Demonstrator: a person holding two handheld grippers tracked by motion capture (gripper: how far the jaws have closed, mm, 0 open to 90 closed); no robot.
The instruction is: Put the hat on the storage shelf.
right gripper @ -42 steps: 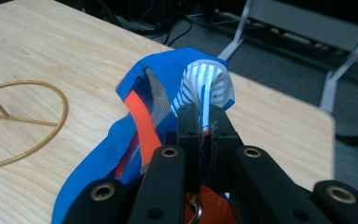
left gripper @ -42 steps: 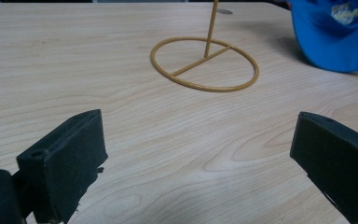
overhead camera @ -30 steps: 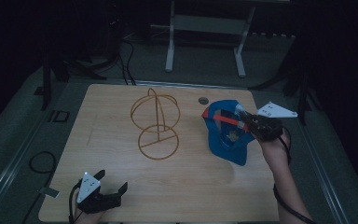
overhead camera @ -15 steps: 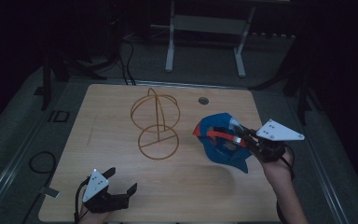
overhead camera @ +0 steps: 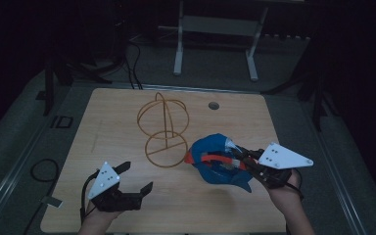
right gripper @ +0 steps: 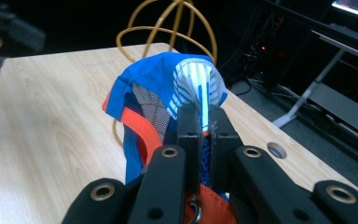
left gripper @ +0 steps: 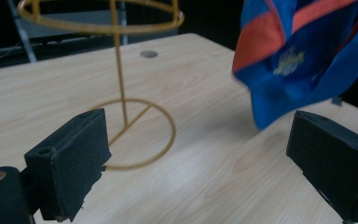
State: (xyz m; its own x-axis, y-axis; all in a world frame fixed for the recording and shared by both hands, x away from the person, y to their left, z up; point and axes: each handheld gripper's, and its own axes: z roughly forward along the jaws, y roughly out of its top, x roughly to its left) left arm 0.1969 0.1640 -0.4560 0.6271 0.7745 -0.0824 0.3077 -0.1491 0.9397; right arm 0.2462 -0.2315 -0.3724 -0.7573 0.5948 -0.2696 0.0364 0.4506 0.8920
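A blue cap with an orange stripe (overhead camera: 215, 161) hangs above the table, right of the yellow wire stand (overhead camera: 164, 128). My right gripper (overhead camera: 240, 160) is shut on the cap's fabric; in the right gripper view the cap (right gripper: 163, 93) is pinched between the jaws (right gripper: 205, 135), with the wire stand (right gripper: 168, 28) behind it. My left gripper (overhead camera: 137, 177) stands open near the table's front left, nothing between its fingers. In the left gripper view the stand (left gripper: 121, 93) rises ahead and the cap (left gripper: 298, 56) hangs at upper right.
The wooden table (overhead camera: 103, 122) has a round cable hole (overhead camera: 214, 105) at the back. A white metal frame (overhead camera: 215, 29) stands on the floor behind the table. Cables lie on the floor at the left (overhead camera: 44, 171).
My right gripper has carried the cap leftward and toward the front of the table, nearer the wire stand. My left gripper has moved right and a little forward, still open.
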